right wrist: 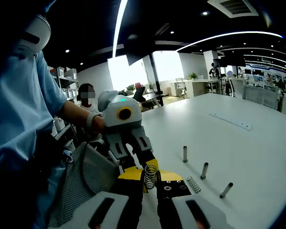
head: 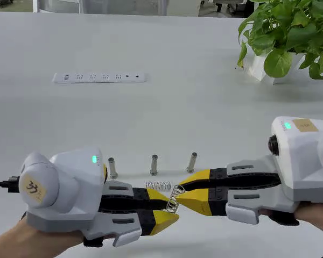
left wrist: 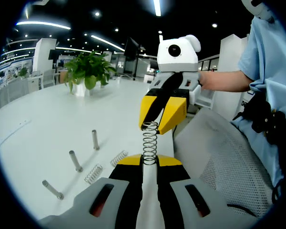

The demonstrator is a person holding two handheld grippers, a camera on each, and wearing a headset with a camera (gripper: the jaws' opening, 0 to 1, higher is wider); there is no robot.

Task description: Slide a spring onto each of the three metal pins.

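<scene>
The white table spreads out on every side of the middle pin; far beyond that pin and off to its right stands a leafy plant in a white pot. Nearer than the pin, the left gripper reaches in from the left and the right gripper from the right, their yellow tips almost meeting just this side of it. A power strip lies flat well beyond the pin, to its left. The middle pin stands upright with the left pin and the right pin flanking it in a row, each apart from the next, shafts bare. The loose springs — two, by the left gripper view — lie flat on the table just in front of the middle pin. The held spring hangs clear of the table between the two grippers, a little nearer than the pin and to its right; the left gripper's jaws are clamped on one end — the right gripper's jaws are pinched on the other.
</scene>
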